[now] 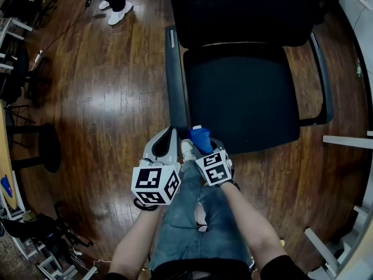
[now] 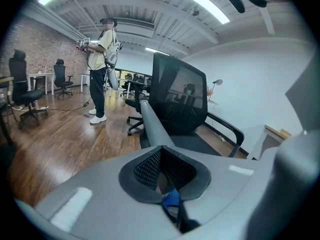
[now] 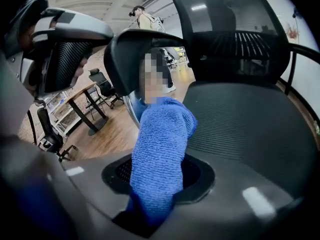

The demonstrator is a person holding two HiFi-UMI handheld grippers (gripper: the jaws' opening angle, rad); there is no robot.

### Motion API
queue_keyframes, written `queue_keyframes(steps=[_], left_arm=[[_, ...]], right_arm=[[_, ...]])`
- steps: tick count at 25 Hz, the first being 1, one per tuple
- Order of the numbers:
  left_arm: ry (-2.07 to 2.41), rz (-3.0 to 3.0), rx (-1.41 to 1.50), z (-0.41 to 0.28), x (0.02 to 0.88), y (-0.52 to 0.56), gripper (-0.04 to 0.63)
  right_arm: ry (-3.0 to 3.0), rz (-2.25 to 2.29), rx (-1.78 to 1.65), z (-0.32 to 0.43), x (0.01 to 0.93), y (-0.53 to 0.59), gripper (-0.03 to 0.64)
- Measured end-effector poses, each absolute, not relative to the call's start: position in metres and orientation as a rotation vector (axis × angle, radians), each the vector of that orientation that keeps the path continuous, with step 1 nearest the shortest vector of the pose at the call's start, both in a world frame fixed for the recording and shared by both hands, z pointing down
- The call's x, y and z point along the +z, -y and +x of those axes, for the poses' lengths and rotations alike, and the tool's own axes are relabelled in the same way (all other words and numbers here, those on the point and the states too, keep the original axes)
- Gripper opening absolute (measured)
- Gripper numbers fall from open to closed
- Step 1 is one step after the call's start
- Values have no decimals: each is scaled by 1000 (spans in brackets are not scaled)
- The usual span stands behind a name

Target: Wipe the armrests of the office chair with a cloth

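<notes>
Right gripper clamps blue cloth; left gripper seemingly closed, above glossy wooden floor.

I'm seeing a person in white shoes standing on the wooden floor, well ahead of the left tongs and off to their left. Farther left, spare office chairs are sitting along a brick wall. Strip lights are glowing overhead.
</notes>
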State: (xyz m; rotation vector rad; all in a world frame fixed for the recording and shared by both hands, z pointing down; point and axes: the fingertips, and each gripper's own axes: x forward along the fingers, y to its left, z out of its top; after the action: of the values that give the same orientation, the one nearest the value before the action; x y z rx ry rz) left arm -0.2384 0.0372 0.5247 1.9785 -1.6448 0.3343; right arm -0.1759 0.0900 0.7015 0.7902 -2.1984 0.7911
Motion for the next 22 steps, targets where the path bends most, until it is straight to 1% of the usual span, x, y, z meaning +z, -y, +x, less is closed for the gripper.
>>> queue_keyframes(steps=[5,8,14,22], left_arm=[[1641,1999,316,-236,521,-39,5],[1646,1992,308,-239,518,-40,5],[1654,1995,279,-237,492,-31,5],[1671,2002,218,-252,450,5,5]], right_arm=[[2186,784,771,-175,707,-87,138],[2216,805,741,-172,688,-83,138],[2324,872,653,-165,604,-56,138],[2437,887,480,-191,498,4,138]])
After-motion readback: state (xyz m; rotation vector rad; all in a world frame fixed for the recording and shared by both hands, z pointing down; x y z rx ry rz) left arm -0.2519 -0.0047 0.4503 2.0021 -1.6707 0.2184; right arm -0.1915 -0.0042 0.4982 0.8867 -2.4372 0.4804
